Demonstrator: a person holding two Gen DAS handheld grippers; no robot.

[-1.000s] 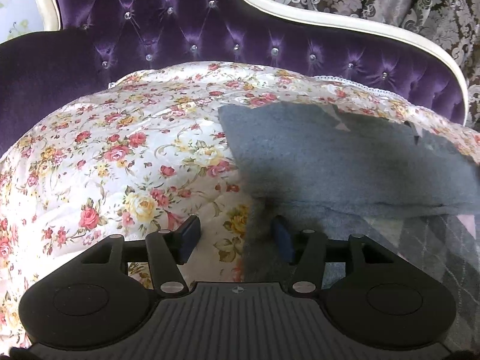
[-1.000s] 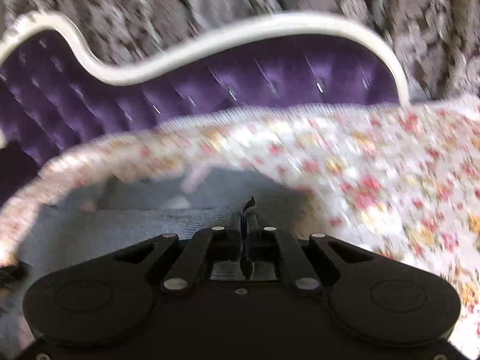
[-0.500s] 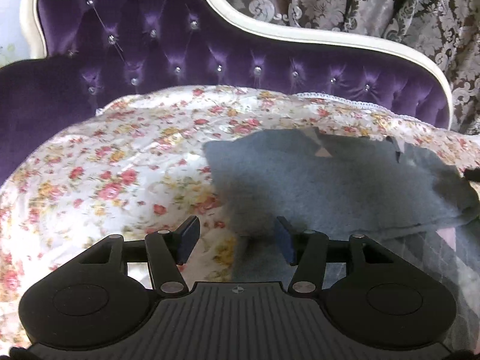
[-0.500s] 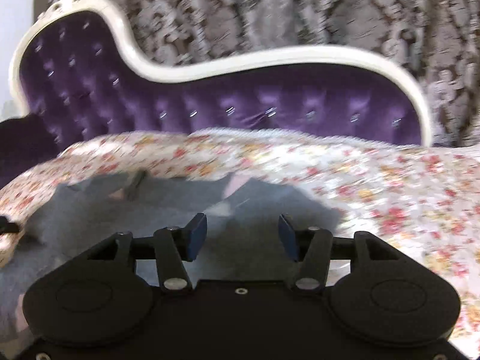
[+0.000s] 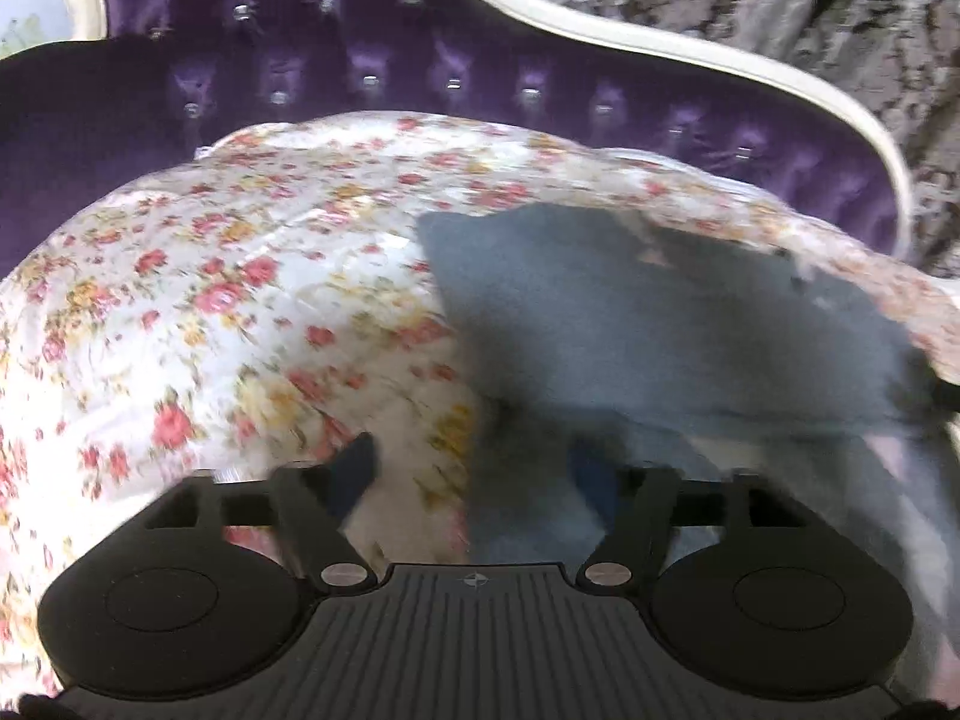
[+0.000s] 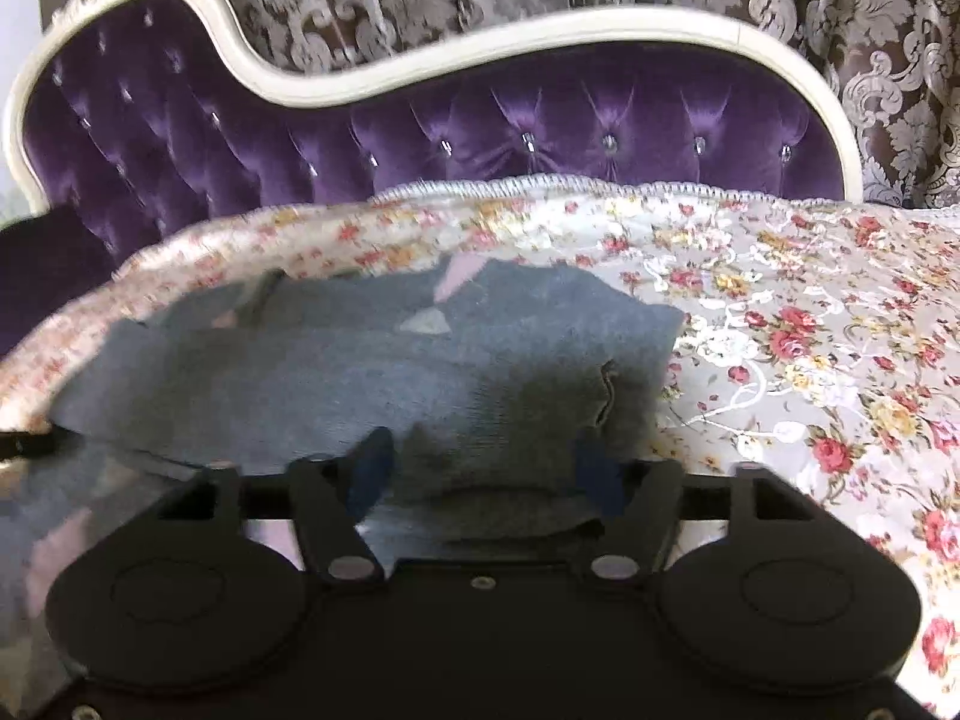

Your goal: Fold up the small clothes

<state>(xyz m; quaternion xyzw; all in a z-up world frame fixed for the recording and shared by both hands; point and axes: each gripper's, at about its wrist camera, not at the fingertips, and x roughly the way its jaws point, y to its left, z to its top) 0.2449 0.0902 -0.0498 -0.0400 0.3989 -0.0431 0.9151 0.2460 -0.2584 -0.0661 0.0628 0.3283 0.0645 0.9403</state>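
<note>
A small grey garment [image 5: 672, 324] lies partly folded on the floral cover, its folded-over layer flat on top. In the right wrist view the garment [image 6: 372, 372] fills the middle, with a pale argyle part at the lower left. My left gripper [image 5: 474, 474] is open and empty, straddling the garment's left edge. My right gripper [image 6: 486, 468] is open and empty, low over the garment's right part. The other gripper's dark tip [image 6: 24, 444] shows at the left edge.
A floral bedspread [image 5: 210, 312] covers the seat of a purple tufted sofa [image 6: 540, 120] with a cream frame. Patterned damask curtains [image 6: 840, 12] hang behind. The floral cover extends right of the garment [image 6: 810, 348].
My right gripper was shut a second ago, then opened and let go of the garment. Both grippers have shifted over the garment; the left view is blurred by motion.
</note>
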